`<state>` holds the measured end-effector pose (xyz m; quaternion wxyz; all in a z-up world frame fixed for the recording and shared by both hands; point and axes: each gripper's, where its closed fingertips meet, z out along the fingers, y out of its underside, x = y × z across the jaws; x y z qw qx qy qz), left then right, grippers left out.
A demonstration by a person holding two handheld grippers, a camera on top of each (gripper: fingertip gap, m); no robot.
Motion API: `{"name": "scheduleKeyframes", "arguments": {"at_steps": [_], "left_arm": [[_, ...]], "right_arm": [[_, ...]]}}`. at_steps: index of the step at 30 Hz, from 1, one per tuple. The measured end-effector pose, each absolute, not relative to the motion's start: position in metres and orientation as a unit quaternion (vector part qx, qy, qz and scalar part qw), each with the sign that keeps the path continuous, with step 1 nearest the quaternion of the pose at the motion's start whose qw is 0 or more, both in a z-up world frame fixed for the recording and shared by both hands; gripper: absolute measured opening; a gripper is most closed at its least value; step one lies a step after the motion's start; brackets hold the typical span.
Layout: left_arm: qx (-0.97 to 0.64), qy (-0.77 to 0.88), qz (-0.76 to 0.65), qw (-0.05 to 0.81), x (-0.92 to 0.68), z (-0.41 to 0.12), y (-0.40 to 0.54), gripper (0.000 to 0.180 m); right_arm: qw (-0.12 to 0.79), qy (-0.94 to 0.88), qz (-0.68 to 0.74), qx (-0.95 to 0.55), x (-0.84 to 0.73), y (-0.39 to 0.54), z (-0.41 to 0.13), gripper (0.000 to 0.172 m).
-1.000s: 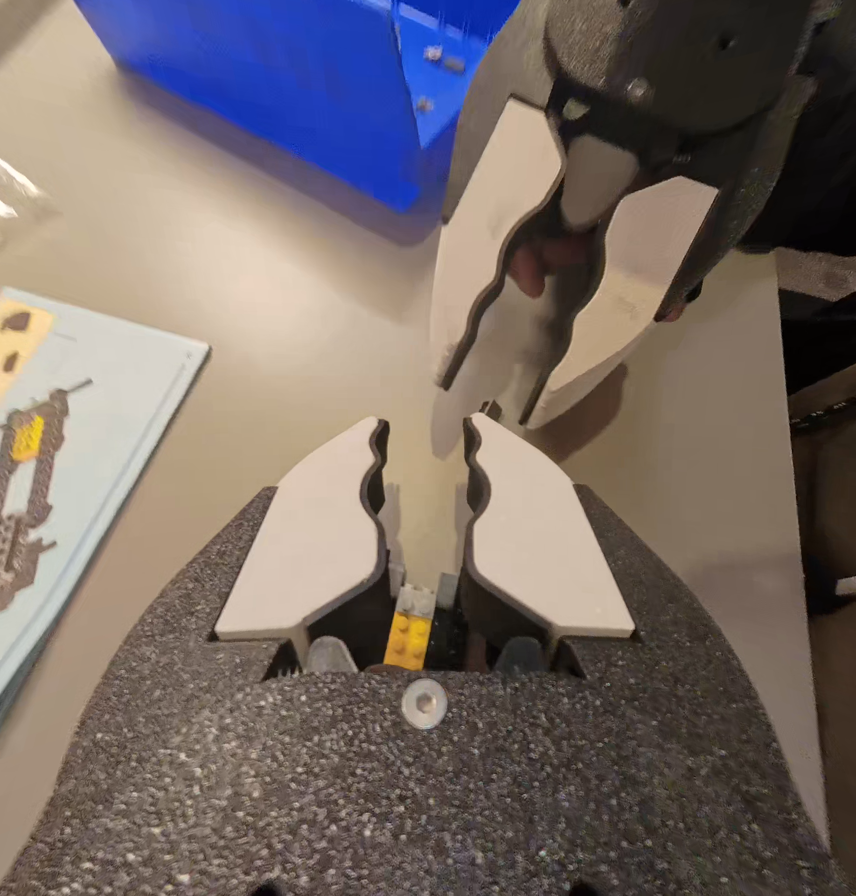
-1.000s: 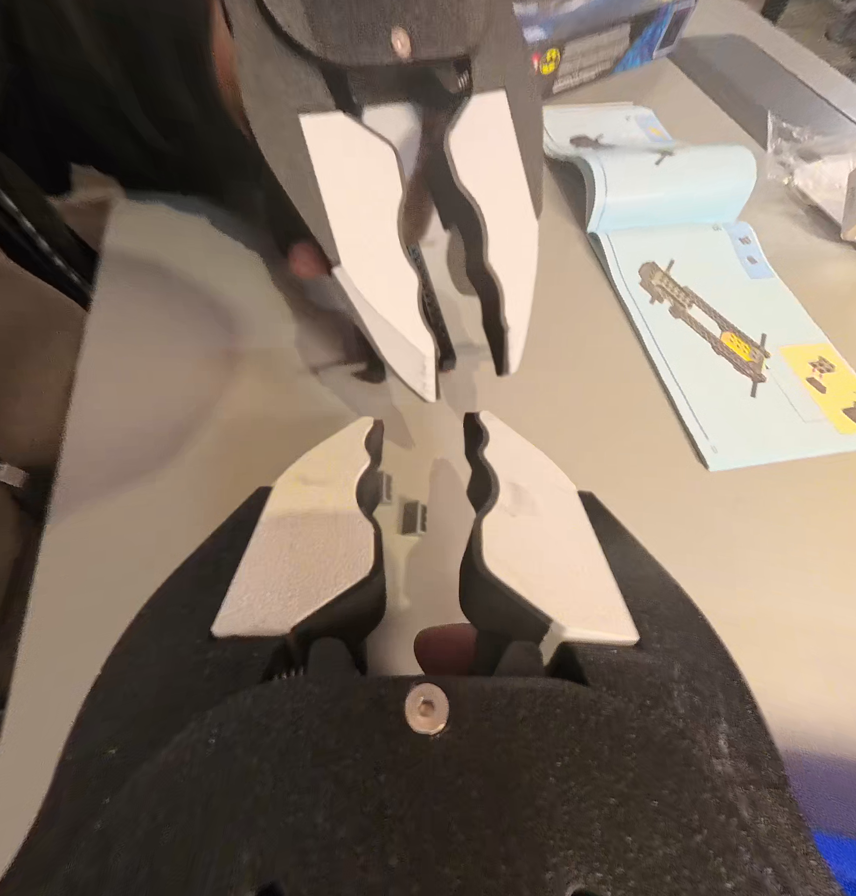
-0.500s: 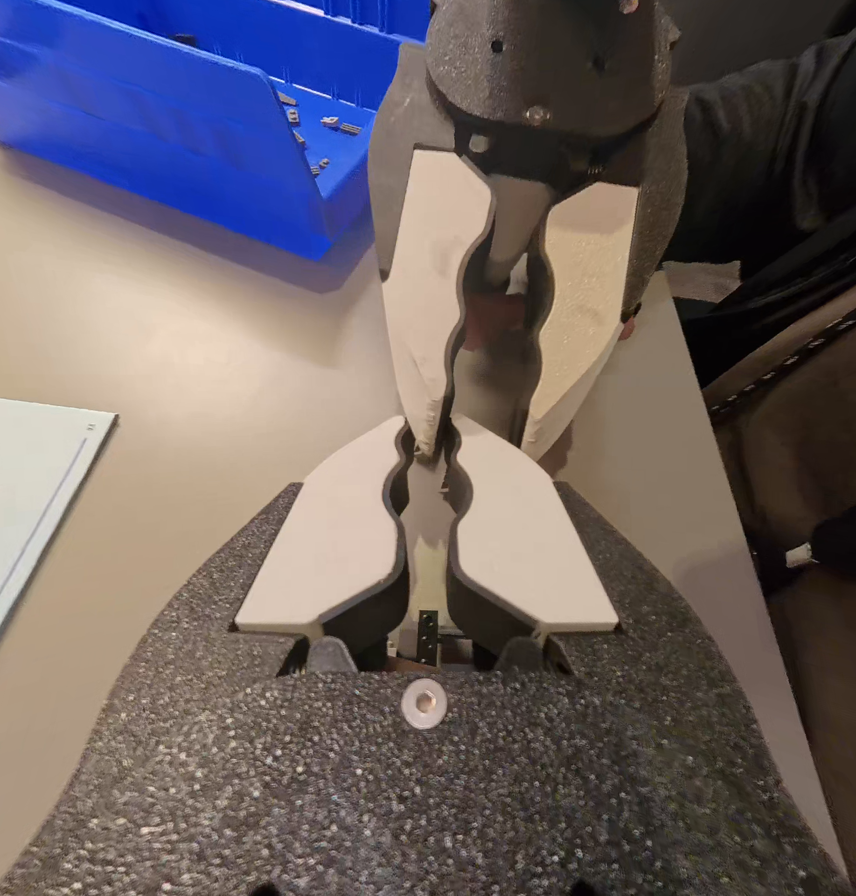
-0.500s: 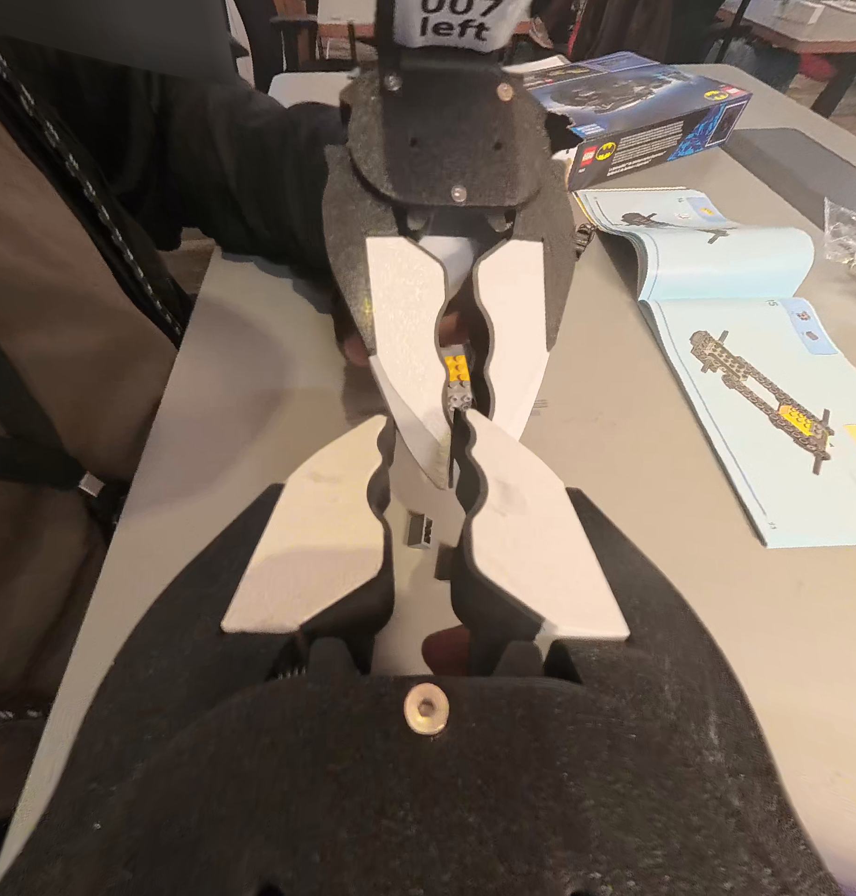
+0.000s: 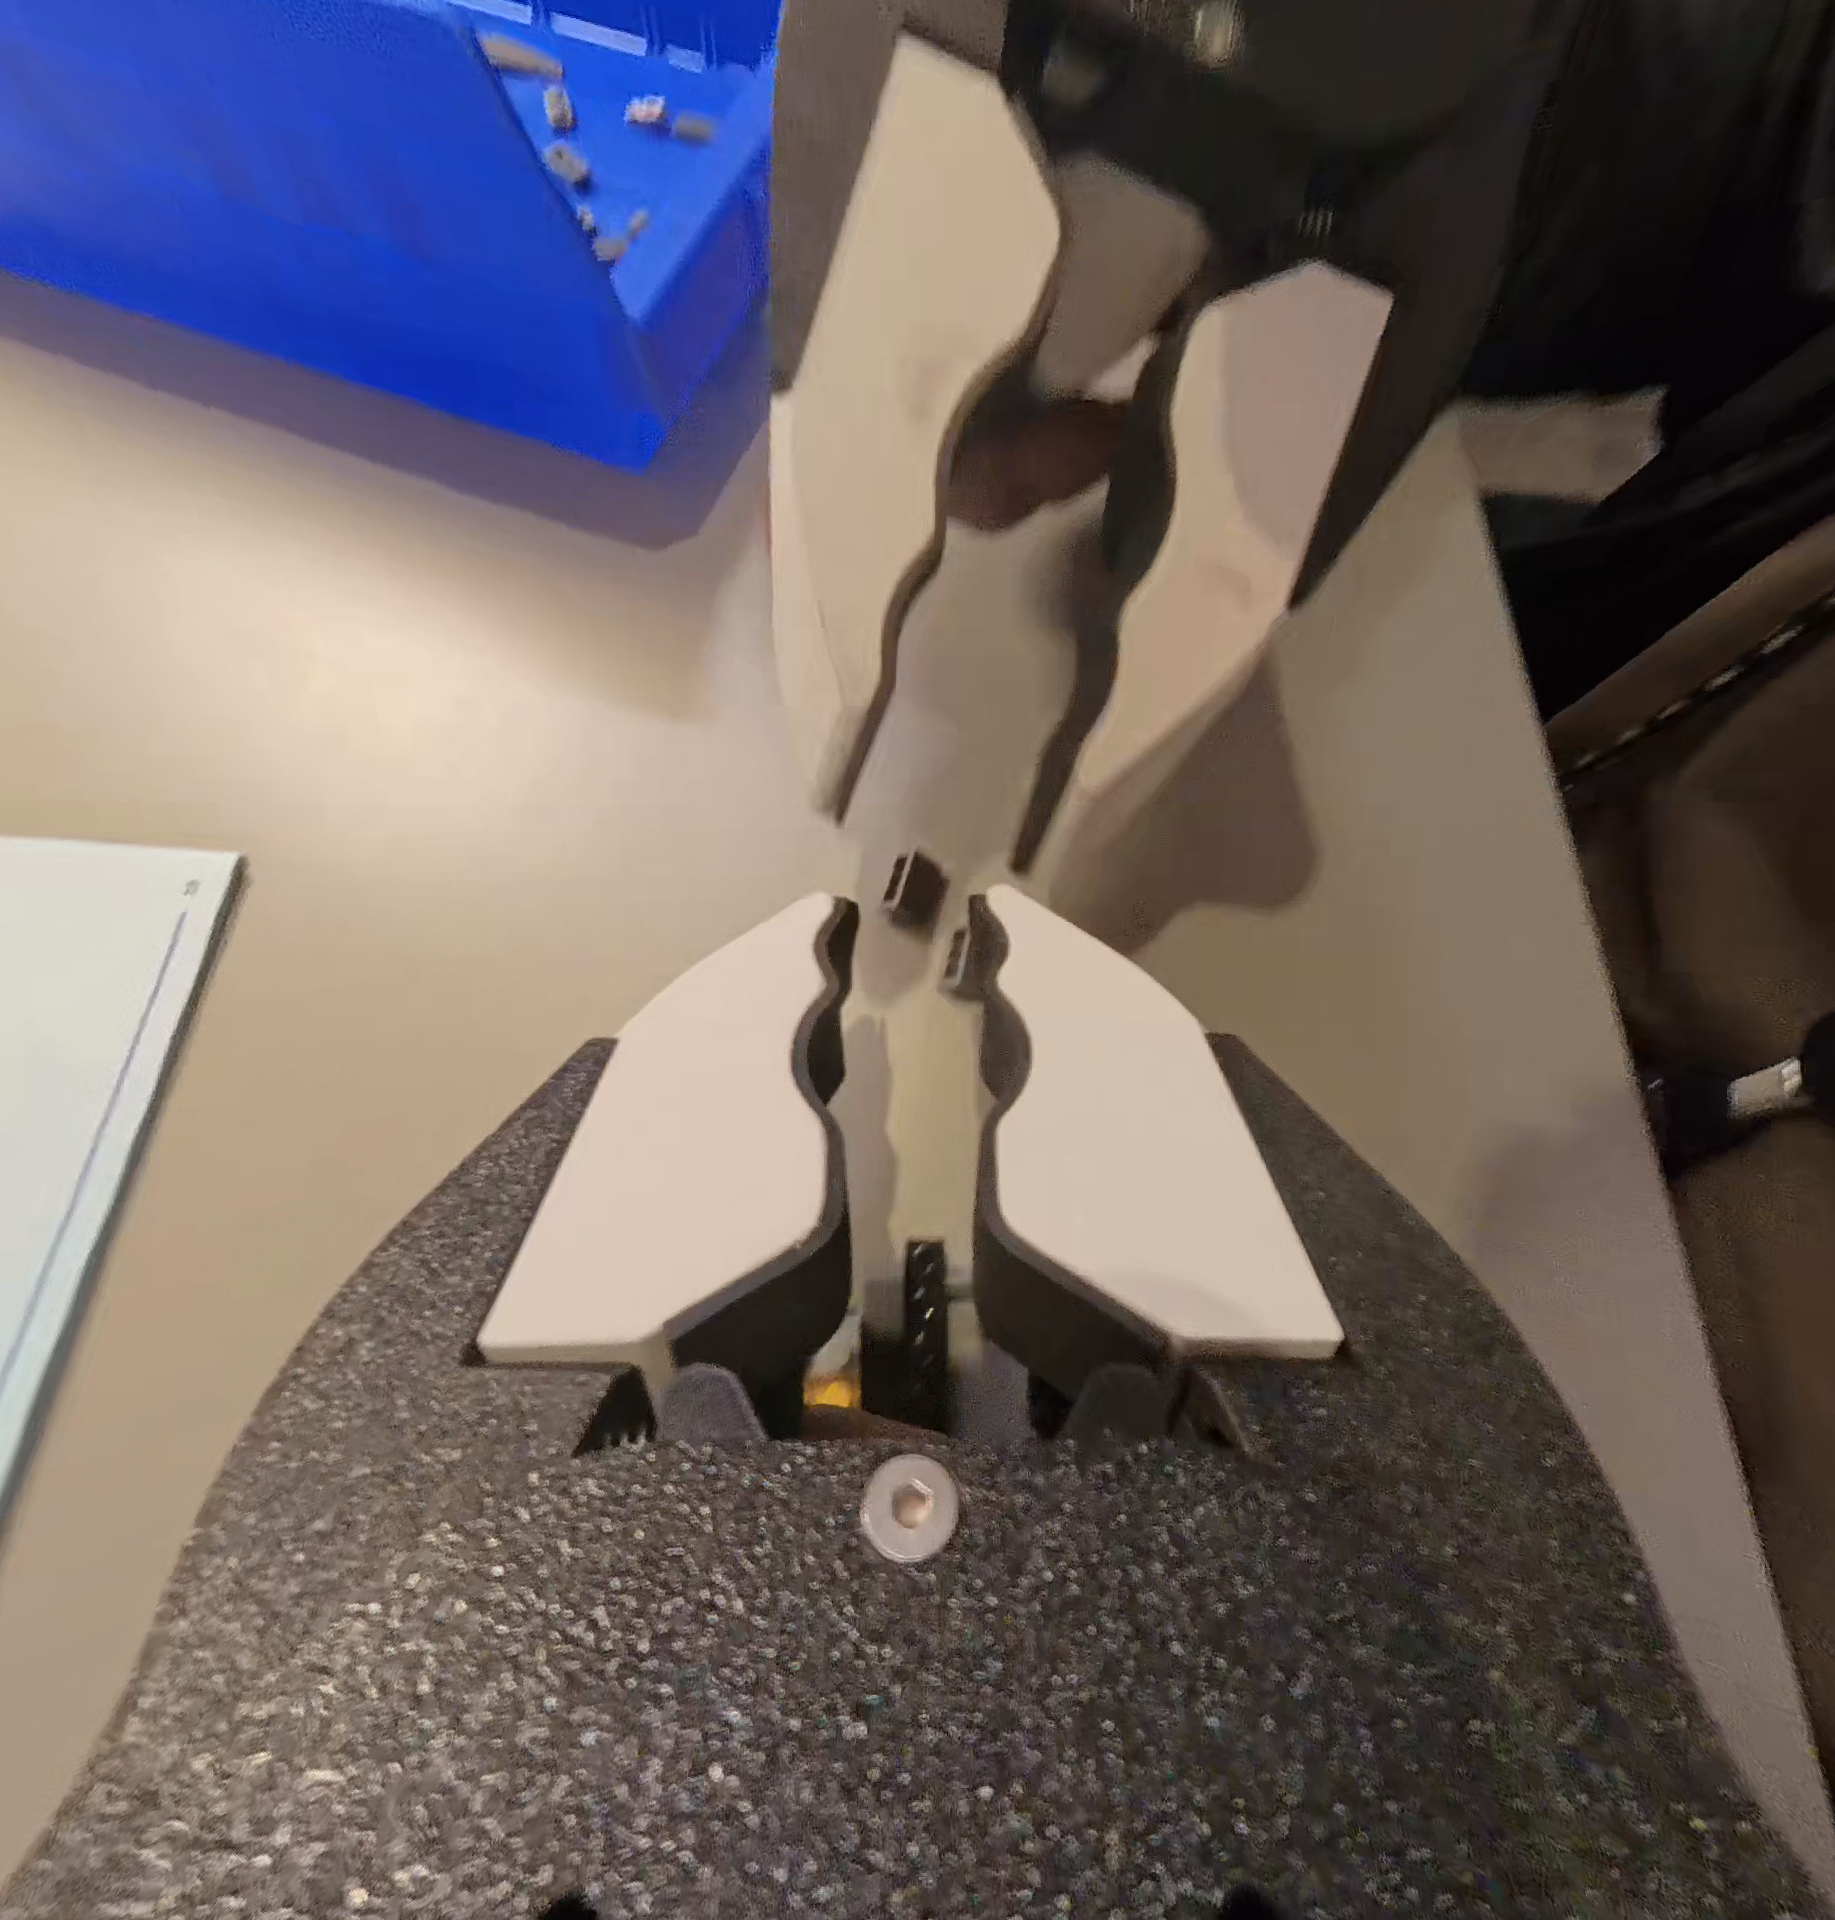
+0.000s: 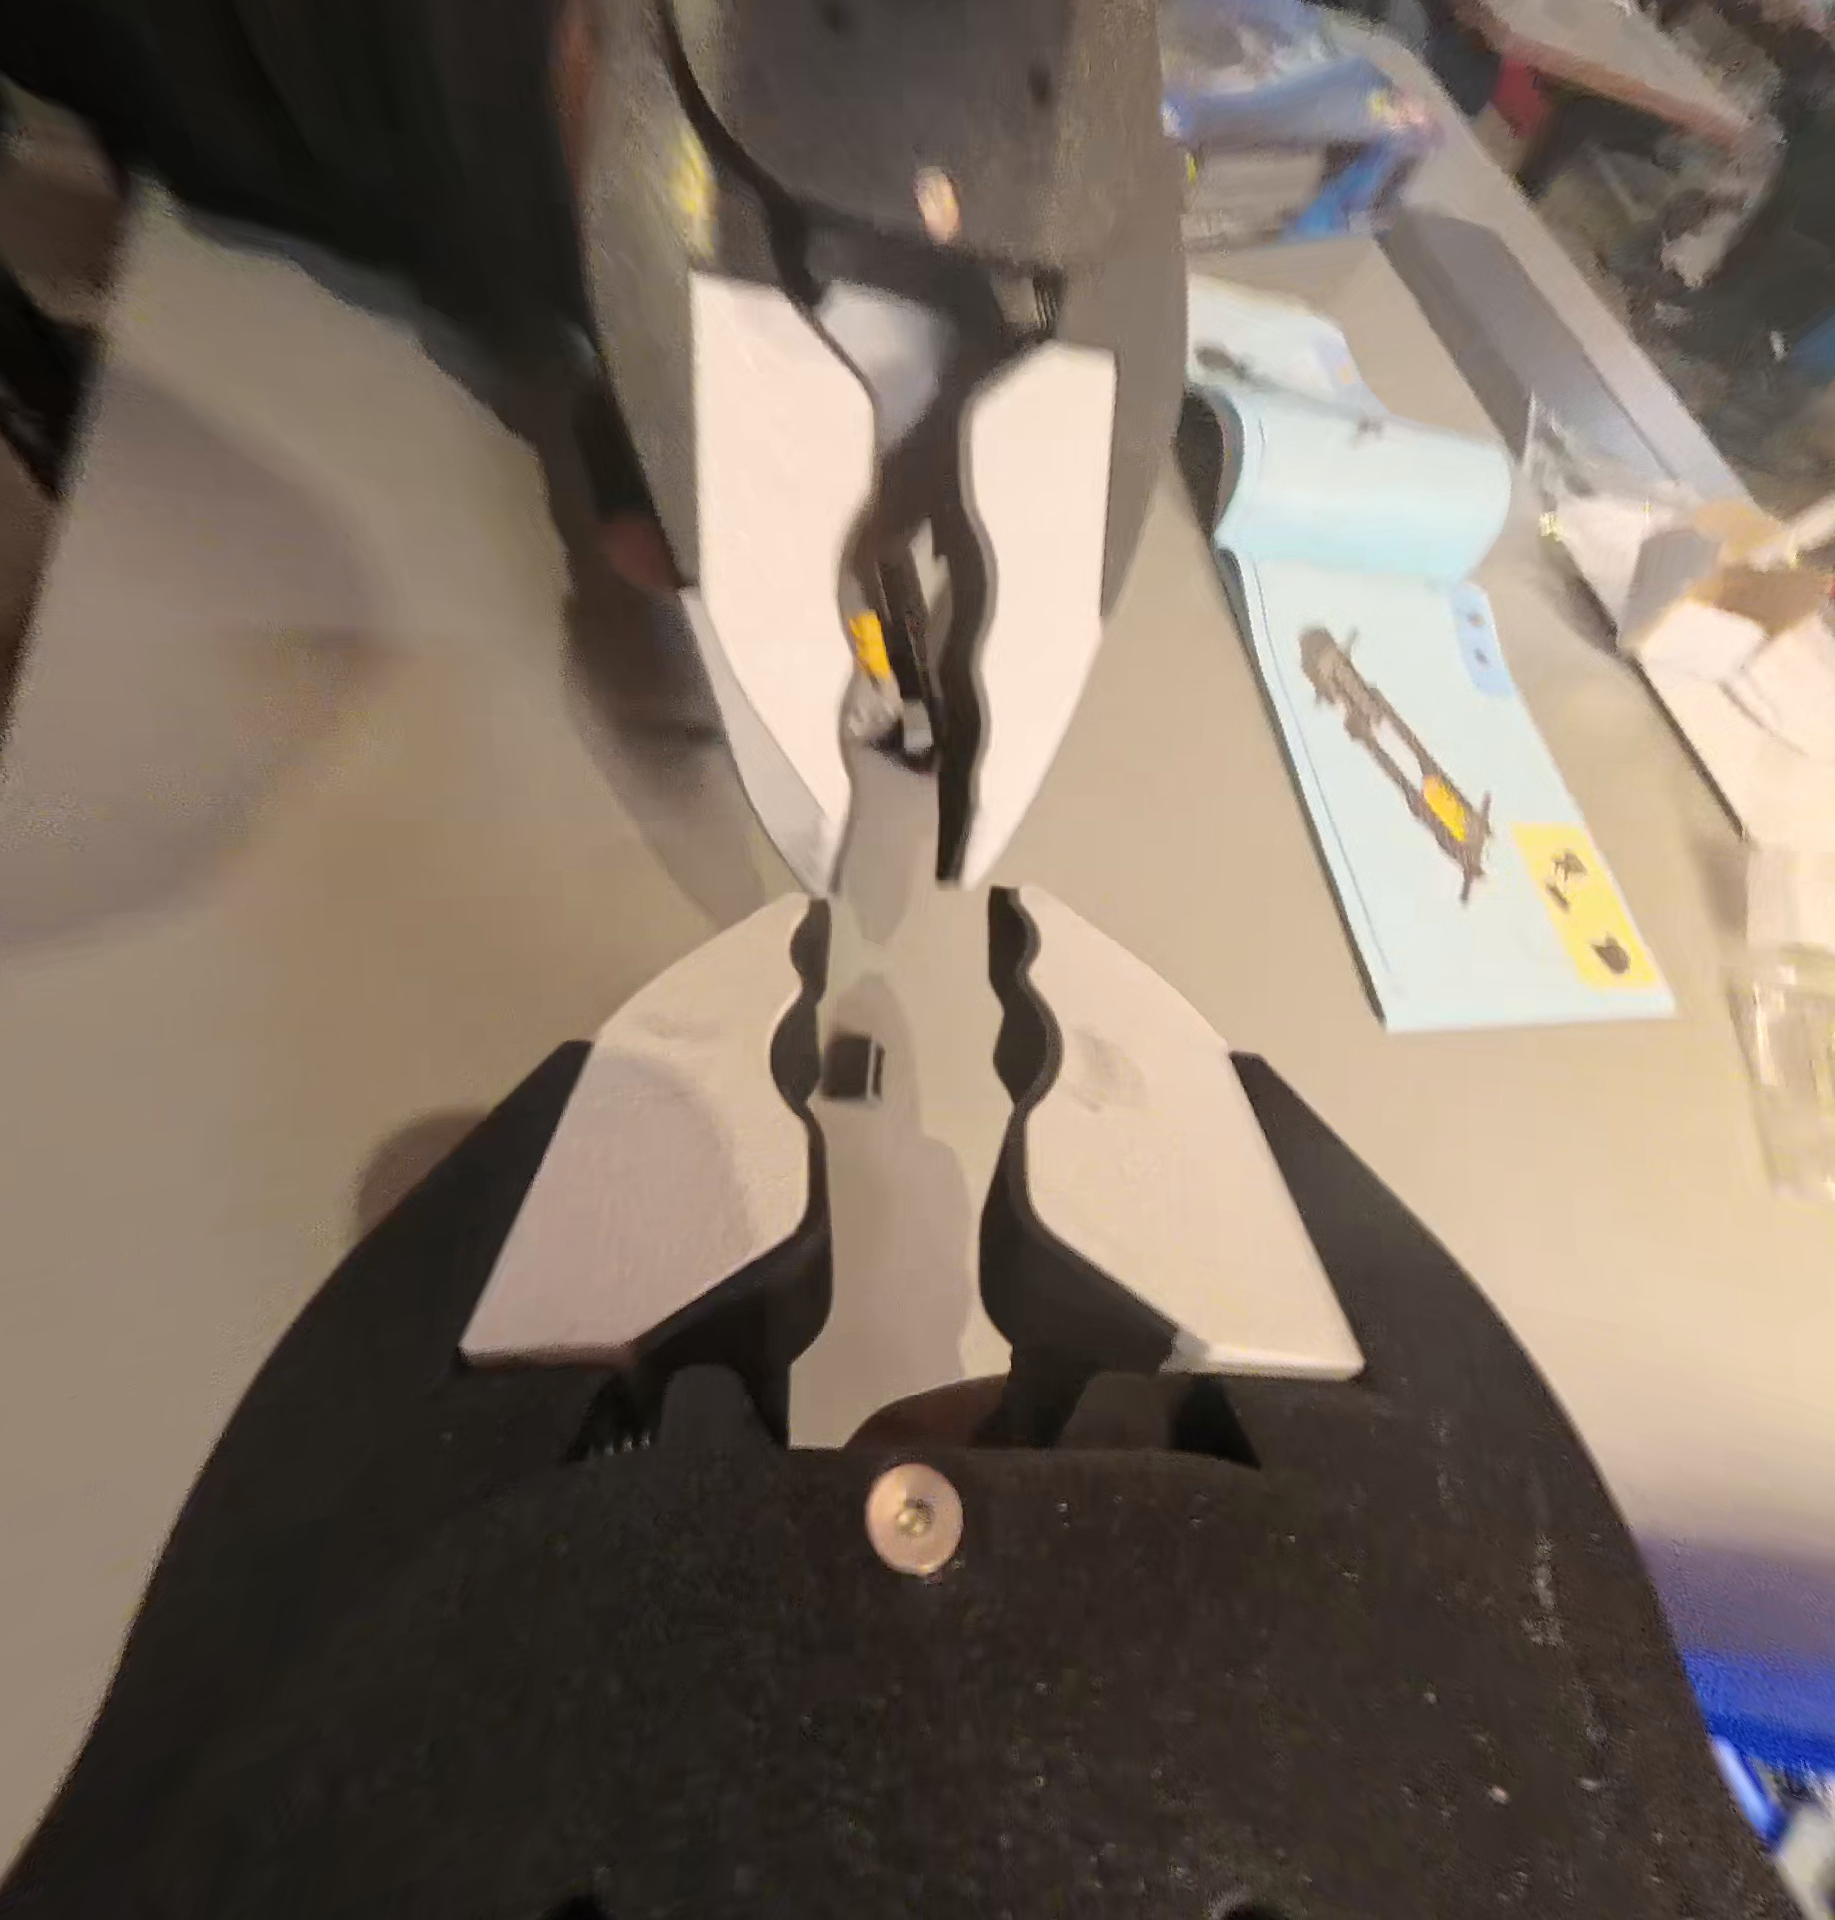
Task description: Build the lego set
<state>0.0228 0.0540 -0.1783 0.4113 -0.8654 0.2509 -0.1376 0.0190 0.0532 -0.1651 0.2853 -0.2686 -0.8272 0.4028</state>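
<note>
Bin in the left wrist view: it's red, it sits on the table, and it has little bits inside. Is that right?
Not quite. The bin is blue, not red, as the left wrist view shows. The rest is right: it sits on the table and it has little bits inside.

Hobby worktable indoors, open instruction booklet (image 6: 1432, 727), blue parts bin (image 5: 321, 208), toy-set box (image 6: 1297, 94)

A small dark brick (image 5: 914, 890) lies loose on the tabletop (image 5: 393, 665) at mid-frame, beside another dark piece (image 5: 958, 956).
</note>
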Motion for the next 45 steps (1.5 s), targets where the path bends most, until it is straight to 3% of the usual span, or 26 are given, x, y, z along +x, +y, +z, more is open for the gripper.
{"name": "scheduleKeyframes", "arguments": {"at_steps": [5, 21, 25, 34, 45], "left_arm": [[-0.877, 0.331, -0.089, 0.337, 0.022, -0.198, 0.041, 0.033], [-0.902, 0.333, -0.105, 0.255, 0.044, -0.226, 0.048, 0.01], [-0.913, 0.246, -0.155, 0.284, 0.053, -0.219, 0.045, 0.009], [-0.767, -0.151, -0.405, 0.474, 0.048, -0.155, 0.036, 0.008], [-0.68, -0.265, -0.478, 0.489, 0.048, -0.155, 0.024, 0.008]], "right_arm": [[0.252, -0.827, 0.379, -0.33, 0.034, 0.069, -0.184, 0.03], [0.232, -0.799, 0.385, -0.4, 0.052, 0.074, -0.194, 0.026], [0.265, -0.794, 0.379, -0.394, 0.055, 0.069, -0.192, 0.026], [0.406, -0.739, 0.412, -0.344, 0.053, 0.043, -0.159, 0.031], [0.4, -0.737, 0.438, -0.324, 0.045, 0.027, -0.154, 0.035]]}}
